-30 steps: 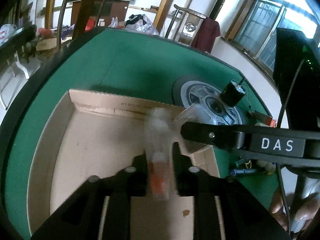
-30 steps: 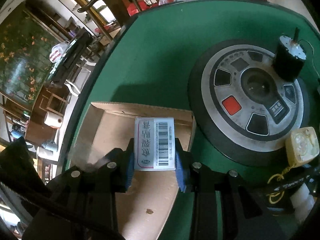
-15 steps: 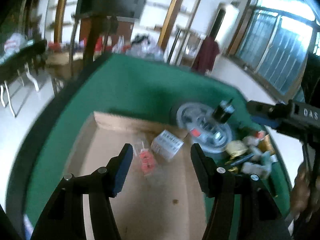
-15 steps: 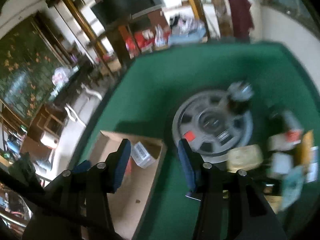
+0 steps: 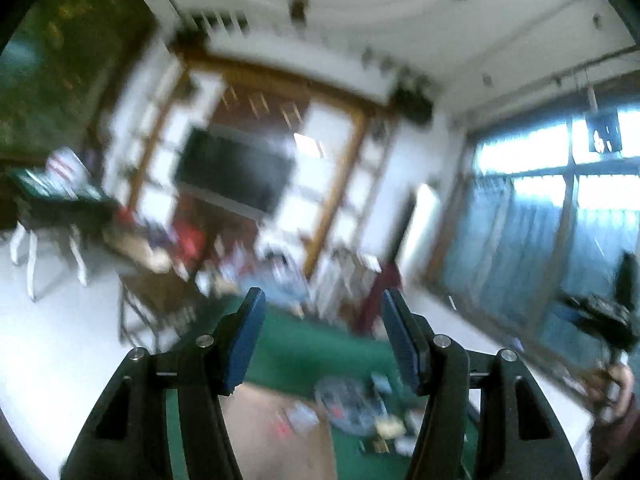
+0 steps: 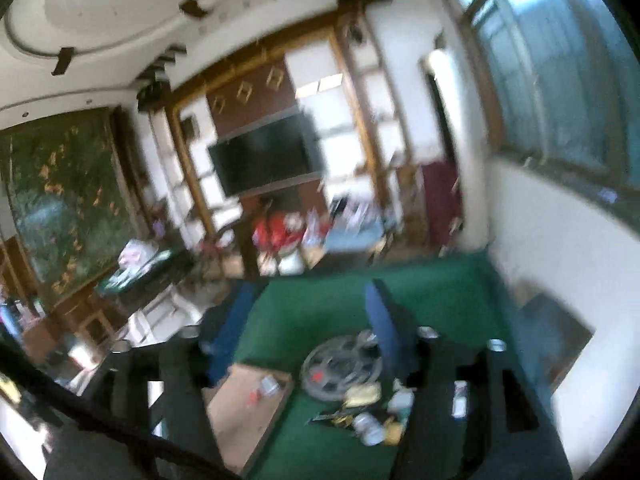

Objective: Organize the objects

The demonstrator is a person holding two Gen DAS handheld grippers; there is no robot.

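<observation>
Both views are blurred and look out across the room from high above the green table [image 6: 340, 296]. My left gripper [image 5: 322, 312] is open with nothing between its blue pads. My right gripper [image 6: 310, 308] has its jaws opening, also empty. Far below, the open cardboard box [image 6: 236, 404] lies on the table, holding a small white barcode box [image 6: 269, 385] and a clear packet with red contents [image 6: 253, 397]. In the left wrist view the same cardboard box [image 5: 272, 436] shows the white box [image 5: 302, 416] and the red packet [image 5: 279, 427].
A round grey wheel-like disc [image 6: 340, 368] lies right of the box, with a heap of several small items [image 6: 368, 416] in front of it. A hand on the other gripper's handle [image 5: 616, 384] is at the right edge. Chairs, shelves and a dark screen [image 6: 264, 156] fill the room behind.
Both grippers let go of their items into the cardboard box, opened, then rose and tilted up, so the table dropped to the bottom of both views.
</observation>
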